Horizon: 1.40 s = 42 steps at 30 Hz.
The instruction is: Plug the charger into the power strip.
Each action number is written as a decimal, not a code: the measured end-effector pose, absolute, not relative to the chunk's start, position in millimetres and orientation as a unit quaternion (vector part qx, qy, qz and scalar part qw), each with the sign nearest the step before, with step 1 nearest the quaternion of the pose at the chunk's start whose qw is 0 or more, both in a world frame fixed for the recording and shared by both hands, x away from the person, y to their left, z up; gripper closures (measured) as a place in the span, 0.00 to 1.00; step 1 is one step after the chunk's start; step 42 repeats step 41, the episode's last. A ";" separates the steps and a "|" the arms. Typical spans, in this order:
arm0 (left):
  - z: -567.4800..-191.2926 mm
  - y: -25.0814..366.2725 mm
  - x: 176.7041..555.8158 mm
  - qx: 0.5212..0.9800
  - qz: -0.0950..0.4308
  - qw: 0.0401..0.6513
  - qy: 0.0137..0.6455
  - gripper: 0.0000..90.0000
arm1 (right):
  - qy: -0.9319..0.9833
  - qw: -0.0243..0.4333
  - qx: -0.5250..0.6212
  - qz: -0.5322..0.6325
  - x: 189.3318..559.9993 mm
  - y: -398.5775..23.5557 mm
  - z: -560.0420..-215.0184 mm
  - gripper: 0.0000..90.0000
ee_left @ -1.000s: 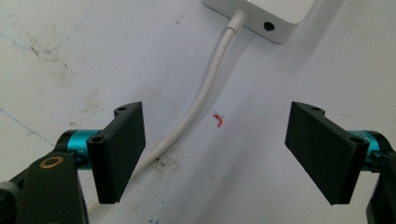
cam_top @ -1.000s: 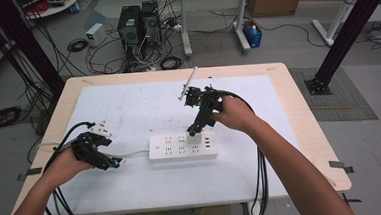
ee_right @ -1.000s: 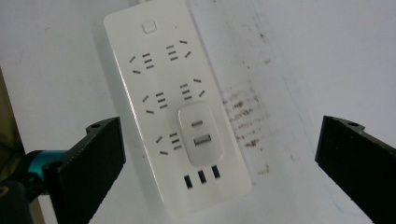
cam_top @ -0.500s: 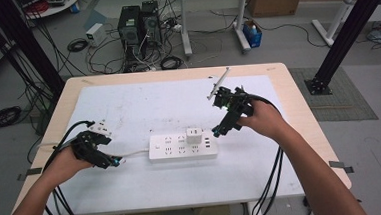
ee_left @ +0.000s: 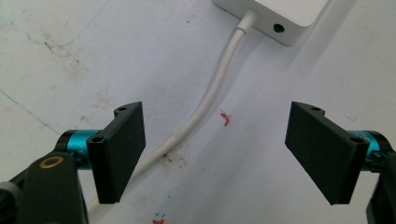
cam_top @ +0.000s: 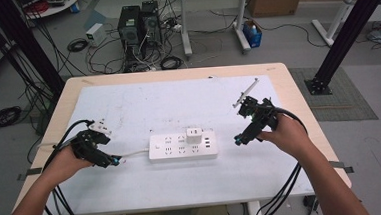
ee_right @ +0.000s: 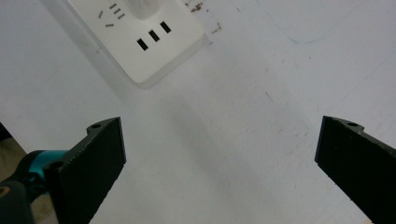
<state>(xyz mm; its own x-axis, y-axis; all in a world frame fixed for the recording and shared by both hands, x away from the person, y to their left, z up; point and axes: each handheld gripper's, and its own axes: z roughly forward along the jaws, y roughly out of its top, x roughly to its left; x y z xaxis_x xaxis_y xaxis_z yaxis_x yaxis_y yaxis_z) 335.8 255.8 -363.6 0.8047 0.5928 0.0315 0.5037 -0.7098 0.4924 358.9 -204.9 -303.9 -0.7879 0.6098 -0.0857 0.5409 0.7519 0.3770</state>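
Power strip (cam_top: 182, 146) lies mid-table on the white mat, a white plug (cam_top: 194, 135) seated in it. Right gripper (cam_top: 240, 138), jaws wide and empty, has moved from above the strip to just past its right end. Left gripper (cam_top: 115, 161) is unmoved, jaws apart astride the strip's cable (ee_left: 196, 119).

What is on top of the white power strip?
A small white plug adapter sits in a socket on the power strip, near its right end. The socket beneath the adapter is covered, so its prongs cannot be seen. The other sockets appear free.

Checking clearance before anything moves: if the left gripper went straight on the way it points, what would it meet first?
Probably the white cable lying between its open fingers, then the power strip it leads to; depth is unclear.
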 end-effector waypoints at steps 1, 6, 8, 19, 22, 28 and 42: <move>-363.5 255.7 335.7 0.920 0.095 0.236 0.299 0.23 | 0.928 0.103 0.315 0.168 356.9 -207.0 -304.8 0.01; -363.6 254.4 335.1 0.919 0.099 0.234 0.300 0.23 | 0.926 0.110 0.320 0.168 351.5 -215.0 -311.0 0.01; -363.6 253.9 335.0 0.918 0.099 0.236 0.301 0.23 | 0.926 0.112 0.320 0.169 350.7 -215.9 -312.6 0.01; -360.3 255.0 333.2 0.915 0.108 0.244 0.303 0.23 | 0.920 0.106 0.335 0.173 342.5 -225.1 -324.8 0.01; -361.2 254.5 332.8 0.915 0.109 0.244 0.302 0.23 | 0.919 0.105 0.337 0.177 340.8 -227.7 -327.4 0.01; -362.9 253.4 332.1 0.914 0.110 0.247 0.304 0.23 | 0.918 0.104 0.340 0.176 339.4 -230.5 -331.2 0.01; -363.9 253.7 331.9 0.911 0.114 0.252 0.305 0.23 | 0.913 0.104 0.348 0.185 336.9 -235.3 -335.7 0.01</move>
